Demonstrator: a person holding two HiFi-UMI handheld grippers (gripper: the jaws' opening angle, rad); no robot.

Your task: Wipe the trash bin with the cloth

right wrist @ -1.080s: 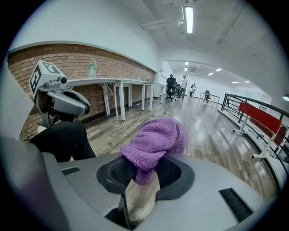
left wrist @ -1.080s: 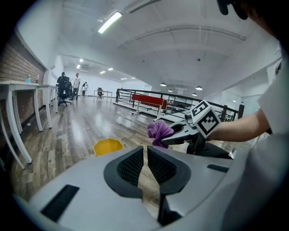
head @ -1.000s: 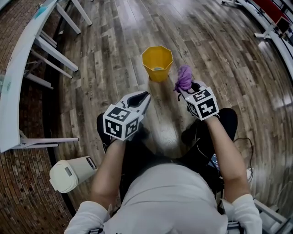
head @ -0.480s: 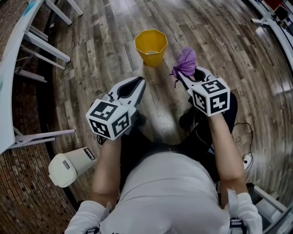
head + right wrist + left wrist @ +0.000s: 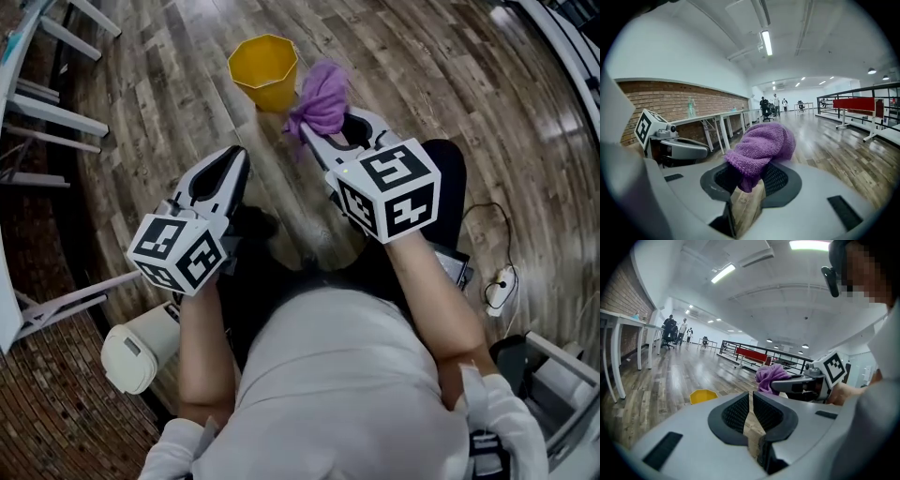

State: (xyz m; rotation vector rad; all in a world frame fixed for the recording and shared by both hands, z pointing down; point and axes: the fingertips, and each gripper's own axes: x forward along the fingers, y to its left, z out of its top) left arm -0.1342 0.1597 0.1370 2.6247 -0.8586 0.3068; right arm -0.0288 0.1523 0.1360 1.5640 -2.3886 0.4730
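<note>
Purple cloth (image 5: 322,98) is bunched in the right hand-held gripper (image 5: 749,183); its jaws are clamped on one end, and the rest balls out past the tips. The wad hangs in the air on the person's side of the bin (image 5: 265,92), near its right rim and, as far as the head view shows, not touching it. The left hand-held gripper (image 5: 751,411) is also on the near side of the bin, to its left. Its jaws are drawn to a narrow slit with nothing between them. The yellow bin stands upright on the wood floor (image 5: 187,103) with its mouth open to the ceiling. Its faceted wall tapers toward the base, so its long axis runs straight up and down. The step in hand looks like the approach, with wiping not yet begun. To do it well, the cloth should probably come down to the rim with the loose ball leading, so that fabric rather than jaw tips meets the plastic. It should then be drawn along the wall in line with the facets. A bin this light may slide or tip under a sideways push, so pressing the empty left hand-held gripper against the far wall would likely steady it.
</note>
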